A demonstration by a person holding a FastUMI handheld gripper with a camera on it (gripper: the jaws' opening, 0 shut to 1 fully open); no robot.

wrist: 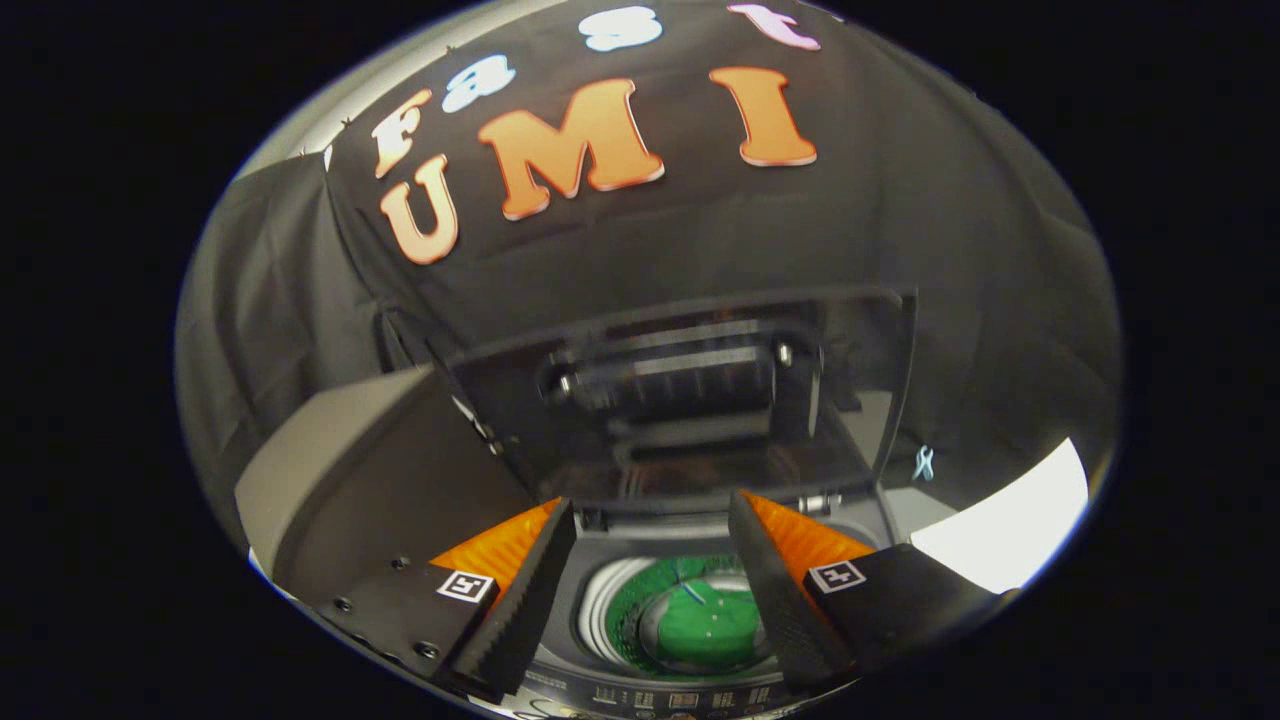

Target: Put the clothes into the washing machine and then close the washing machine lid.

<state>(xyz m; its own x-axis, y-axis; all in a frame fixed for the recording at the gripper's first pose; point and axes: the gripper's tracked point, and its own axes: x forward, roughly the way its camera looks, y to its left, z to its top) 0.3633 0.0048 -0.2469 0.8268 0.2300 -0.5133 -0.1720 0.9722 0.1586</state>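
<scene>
Gripper view, looking down into the washing machine (560,560). Your gripper (650,600) hangs above the open tub (700,620), which lies straight ahead at 12 o'clock from the jaws and shows between them. A green mass sits in the tub; whether it is the clothes or the drum's floor cannot be told from here. The jaws stand wide apart, holding nothing and touching nothing. The lid (690,400) stands raised beyond the tub, also at 12 o'clock, its long axis running from 9 to 3 o'clock across your line of reach, its underside facing you. If the clothes are indeed in, the coming move is judged to be reaching forward over the tub to the lid's upper edge and drawing it down.
</scene>
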